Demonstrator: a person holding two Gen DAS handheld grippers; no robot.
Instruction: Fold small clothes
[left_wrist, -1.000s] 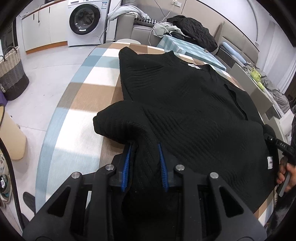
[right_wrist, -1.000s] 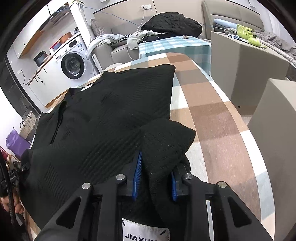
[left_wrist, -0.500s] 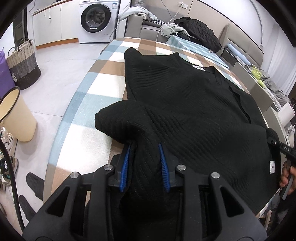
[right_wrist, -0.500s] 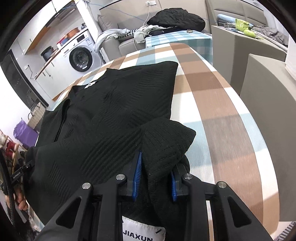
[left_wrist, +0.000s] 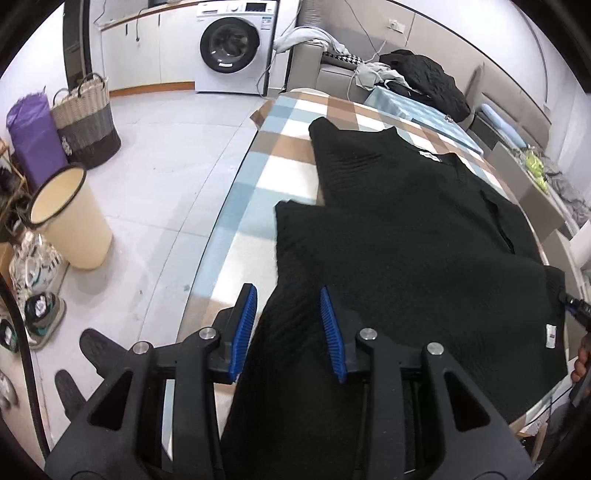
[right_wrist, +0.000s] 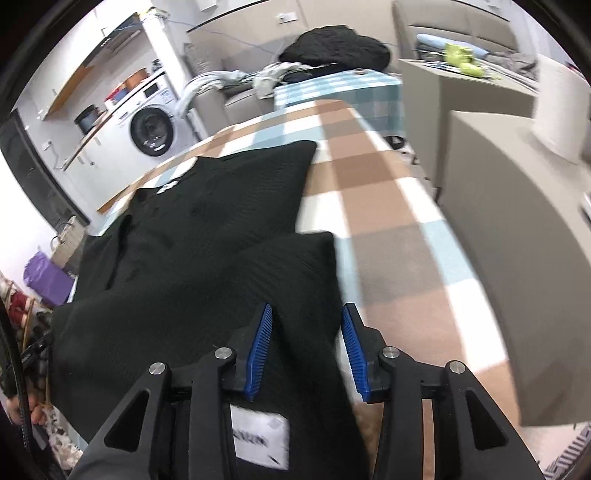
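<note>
One black sweater (left_wrist: 424, 236) is lying spread across the checked desk (left_wrist: 291, 147), its neck with a small white label pointing toward the far end and its hem hanging over the near edge. The left tongs (left_wrist: 286, 325) are standing spread, the blue pads (left_wrist: 243, 328) apart, with a folded-in sleeve running loosely between them and no pinch showing. The right tongs (right_wrist: 306, 347) are likewise standing spread over the near edge of the sweater (right_wrist: 207, 243), cloth lying between the blue pads (right_wrist: 352, 350) without being squeezed; this view is somewhat blurred. Two sleeves are lying folded inward onto the body, one on each side. On the left side, a strip of bare checked cloth is running between the sweater and the desk's curved edge, and beyond that edge open floor is stretching out to one cream bin (left_wrist: 70, 218), one woven basket (left_wrist: 86, 122), one purple bag (left_wrist: 29, 140) and one washing machine (left_wrist: 234, 46). On the right side, a broader band of bare desk (right_wrist: 376, 206) is lying between the sweater and the edge, with grey boxy furniture (right_wrist: 509, 258) standing close beside it. Past the far end, one dark garment (right_wrist: 334, 46) is piled on a sofa.
</note>
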